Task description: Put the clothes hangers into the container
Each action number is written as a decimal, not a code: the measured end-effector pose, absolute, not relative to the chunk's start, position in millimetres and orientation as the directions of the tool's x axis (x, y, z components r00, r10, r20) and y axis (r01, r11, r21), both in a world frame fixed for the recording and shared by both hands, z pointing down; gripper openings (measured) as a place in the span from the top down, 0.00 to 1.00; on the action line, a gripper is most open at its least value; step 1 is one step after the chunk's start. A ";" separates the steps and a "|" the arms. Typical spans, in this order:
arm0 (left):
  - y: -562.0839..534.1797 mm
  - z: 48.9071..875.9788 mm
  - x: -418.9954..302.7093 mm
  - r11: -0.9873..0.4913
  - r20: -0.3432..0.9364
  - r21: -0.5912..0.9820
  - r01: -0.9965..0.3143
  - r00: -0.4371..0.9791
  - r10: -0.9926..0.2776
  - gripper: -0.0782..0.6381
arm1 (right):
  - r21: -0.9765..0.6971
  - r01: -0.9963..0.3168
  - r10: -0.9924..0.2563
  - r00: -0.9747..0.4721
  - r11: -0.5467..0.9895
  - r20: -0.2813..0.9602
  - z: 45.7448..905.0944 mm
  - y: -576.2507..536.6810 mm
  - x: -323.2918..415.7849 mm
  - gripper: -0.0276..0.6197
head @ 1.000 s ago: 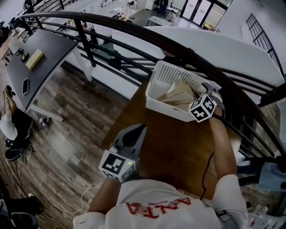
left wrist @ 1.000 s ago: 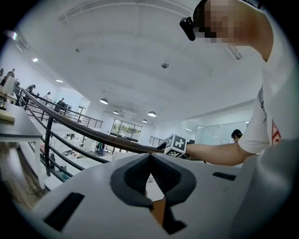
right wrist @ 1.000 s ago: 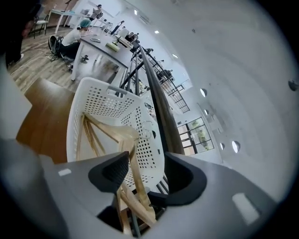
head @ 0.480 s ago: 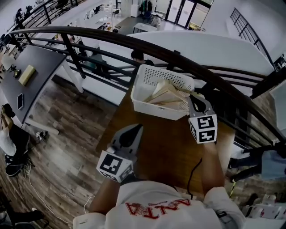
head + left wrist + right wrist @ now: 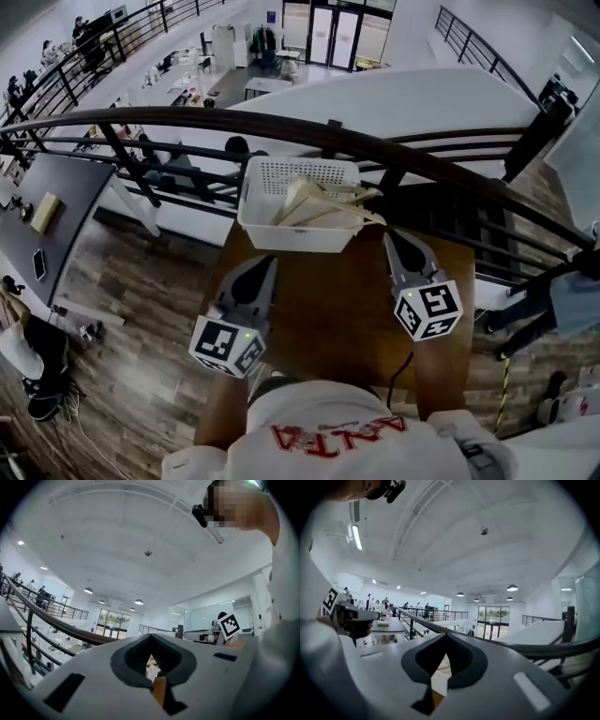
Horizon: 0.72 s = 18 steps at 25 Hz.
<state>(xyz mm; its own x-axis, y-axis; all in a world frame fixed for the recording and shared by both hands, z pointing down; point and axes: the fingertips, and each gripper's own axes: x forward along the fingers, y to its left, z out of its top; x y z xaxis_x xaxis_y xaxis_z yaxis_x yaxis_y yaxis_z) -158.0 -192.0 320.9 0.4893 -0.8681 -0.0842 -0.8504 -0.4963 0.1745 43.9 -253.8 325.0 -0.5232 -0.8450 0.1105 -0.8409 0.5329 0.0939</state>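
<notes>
Bright even daylight indoors, ceiling lamps glowing, strong fisheye bending at edges, dark vignetted corners, soft foreground blur

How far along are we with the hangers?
Done: wooden hangers lie in the white basket. In hand: nothing; the left tool is shut and empty, and the right tool has just closed on nothing, both over the table. Left: no hanger shows outside the basket, so probably nothing.
</notes>
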 end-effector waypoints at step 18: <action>-165.9 290.7 -65.8 -0.561 -0.091 0.069 -0.825 0.555 -0.827 0.88 | 0.016 -0.886 -0.886 -0.464 0.464 0.018 301.6 -200.0 148.8 0.95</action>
